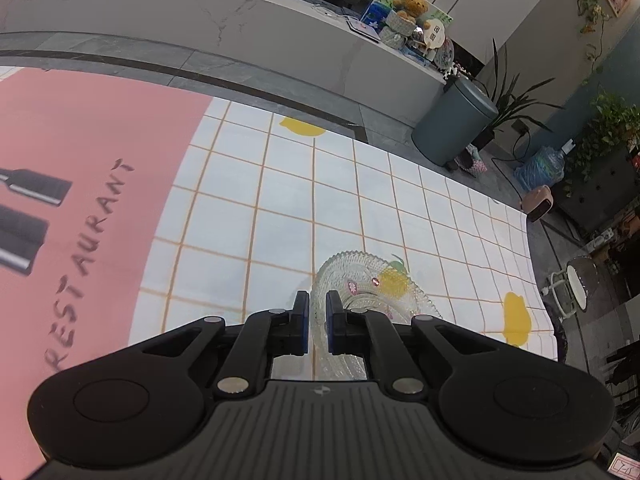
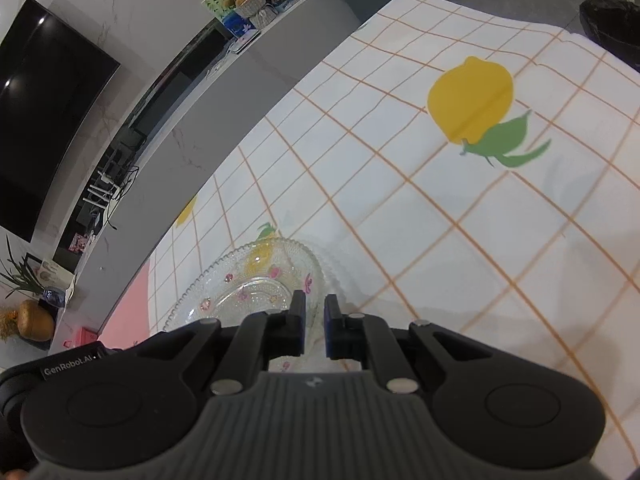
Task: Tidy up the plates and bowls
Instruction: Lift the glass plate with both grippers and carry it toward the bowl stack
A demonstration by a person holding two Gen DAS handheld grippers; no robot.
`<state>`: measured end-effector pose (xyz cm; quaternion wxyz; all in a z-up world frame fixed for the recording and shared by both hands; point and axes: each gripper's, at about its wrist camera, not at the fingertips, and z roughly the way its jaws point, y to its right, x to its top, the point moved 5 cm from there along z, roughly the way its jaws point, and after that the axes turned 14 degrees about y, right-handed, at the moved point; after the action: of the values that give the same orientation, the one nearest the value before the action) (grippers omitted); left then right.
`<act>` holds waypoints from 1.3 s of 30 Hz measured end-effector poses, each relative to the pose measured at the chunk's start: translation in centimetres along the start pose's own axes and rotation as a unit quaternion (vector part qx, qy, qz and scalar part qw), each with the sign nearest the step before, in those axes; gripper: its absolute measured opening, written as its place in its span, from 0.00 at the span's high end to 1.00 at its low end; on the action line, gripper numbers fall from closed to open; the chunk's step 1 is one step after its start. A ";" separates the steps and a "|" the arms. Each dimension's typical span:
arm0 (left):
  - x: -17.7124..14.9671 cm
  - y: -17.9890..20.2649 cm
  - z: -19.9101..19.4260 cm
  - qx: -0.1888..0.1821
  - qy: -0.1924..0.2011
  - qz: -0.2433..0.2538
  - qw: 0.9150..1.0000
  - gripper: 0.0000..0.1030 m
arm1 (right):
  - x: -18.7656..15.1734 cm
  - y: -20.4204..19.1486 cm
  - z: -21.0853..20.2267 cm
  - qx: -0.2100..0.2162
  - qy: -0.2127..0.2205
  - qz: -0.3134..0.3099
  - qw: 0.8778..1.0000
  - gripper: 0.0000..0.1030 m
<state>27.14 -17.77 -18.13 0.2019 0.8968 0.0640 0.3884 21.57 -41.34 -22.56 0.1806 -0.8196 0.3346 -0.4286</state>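
A clear glass dish (image 1: 360, 280) with a beaded rim and small pink flower marks is over the checked tablecloth (image 1: 280, 200). My left gripper (image 1: 318, 314) is shut on its near left rim, and the glass passes between the blue pads. In the right wrist view the same glass dish (image 2: 248, 280) spreads out to the left. My right gripper (image 2: 315, 314) is shut on its right rim. I cannot tell whether this is a single dish or a bowl nested in a plate. The gripper bodies hide its near part.
The cloth has orange grid lines and lemon prints (image 2: 470, 100). A pink mat (image 1: 80, 200) reading RESTAURANT lies to the left. Beyond the table's far edge are a grey counter (image 1: 200, 32), a bin (image 1: 454, 124) and potted plants (image 1: 608, 128).
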 end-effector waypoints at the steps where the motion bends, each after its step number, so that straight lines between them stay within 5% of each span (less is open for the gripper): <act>1: 0.0 -0.1 -0.4 0.000 0.001 -0.003 1.000 0.92 | -0.1 -0.1 -0.4 0.001 0.001 -0.002 1.000 0.93; 39: -5.6 -7.0 -20.2 0.012 0.044 -0.093 0.995 0.92 | -8.6 -4.4 -16.4 0.072 -0.041 -0.073 0.994 0.93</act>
<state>8.97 -6.64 -12.27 0.2236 0.8711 0.1607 0.4066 6.23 -32.33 -15.72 0.2208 -0.8436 0.2343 -0.4297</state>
